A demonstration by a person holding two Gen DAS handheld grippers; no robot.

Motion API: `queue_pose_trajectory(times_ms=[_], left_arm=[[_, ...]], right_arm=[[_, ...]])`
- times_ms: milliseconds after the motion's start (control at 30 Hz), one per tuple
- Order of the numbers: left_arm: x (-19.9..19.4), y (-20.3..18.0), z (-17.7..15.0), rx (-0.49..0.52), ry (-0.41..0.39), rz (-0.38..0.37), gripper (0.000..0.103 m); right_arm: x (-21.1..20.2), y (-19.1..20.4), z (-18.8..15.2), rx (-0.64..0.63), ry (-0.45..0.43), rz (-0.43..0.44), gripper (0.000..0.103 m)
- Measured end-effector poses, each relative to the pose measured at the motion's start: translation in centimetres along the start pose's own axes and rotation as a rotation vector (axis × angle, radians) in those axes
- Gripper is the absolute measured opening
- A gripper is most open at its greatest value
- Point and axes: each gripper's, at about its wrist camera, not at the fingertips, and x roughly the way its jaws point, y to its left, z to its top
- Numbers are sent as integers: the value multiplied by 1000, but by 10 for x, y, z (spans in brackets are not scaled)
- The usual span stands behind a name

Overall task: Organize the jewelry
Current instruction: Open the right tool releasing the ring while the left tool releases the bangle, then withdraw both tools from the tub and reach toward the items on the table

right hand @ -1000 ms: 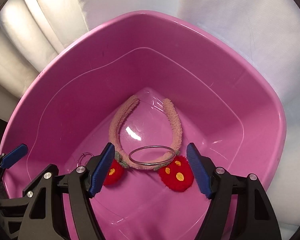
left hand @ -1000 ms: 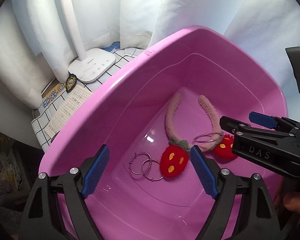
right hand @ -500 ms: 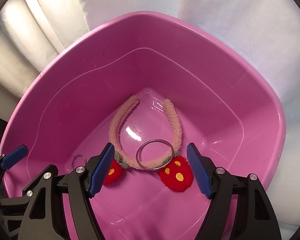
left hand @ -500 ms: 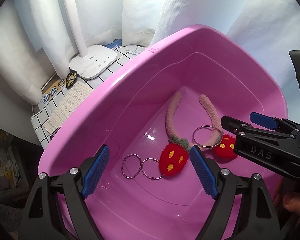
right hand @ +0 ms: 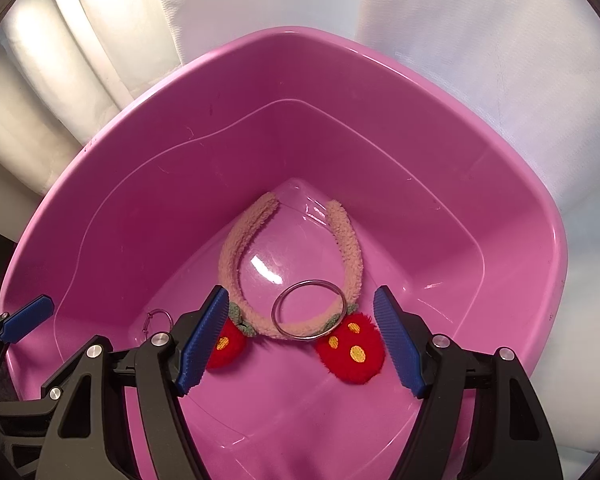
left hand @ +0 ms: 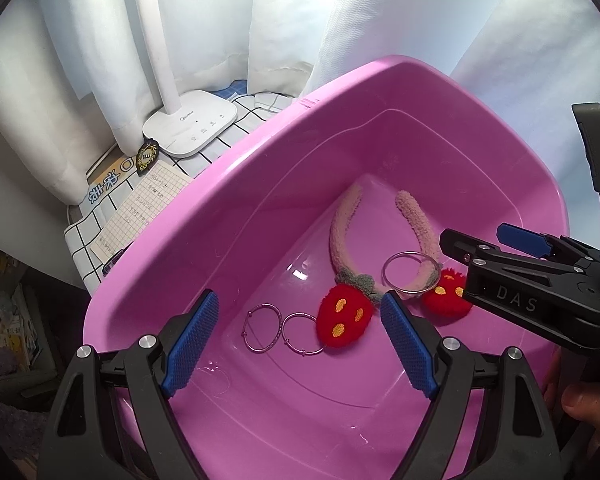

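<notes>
In the pink basin (right hand: 500, 208) the fuzzy headband (right hand: 350, 252) lies flat (open ends pointing away, strawberries nearest), a bangle (right hand: 309, 309) on it. Left gripper (left hand: 300, 340) and right gripper (right hand: 300, 340) hover spread, empty.

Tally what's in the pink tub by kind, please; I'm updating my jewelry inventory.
Silver bangles: 3, one lying on the headband, two side by side on the tub floor
Fuzzy strawberry headband: 1
Total: 4
</notes>
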Motion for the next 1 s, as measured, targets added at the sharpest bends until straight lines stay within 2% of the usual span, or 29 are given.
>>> queue_pose_trajectory(times_ms=[200, 400, 533, 733, 833, 1000], left_arm=[[-27, -2, -2, 26, -87, 22, 87], [-50, -3, -9, 21, -120, 8, 89], [-71, -3, -19, 19, -151, -4, 94], [-103, -12, -41, 40, -209, -34, 95], [-116, -22, -56, 64, -229, -57, 96], [-135, -42, -87, 86, -258, -171, 96]], right_arm=[[-21, 0, 0, -1, -43, 6, 72], [-48, 6, -7, -36, -83, 6, 72], [-74, 4, -22, -67, -123, -3, 72], [-115, -25, -60, -54, -190, 5, 72], [-137, -47, -90, -21, -232, 13, 79], [-172, -92, -155, 72, -289, 17, 79]])
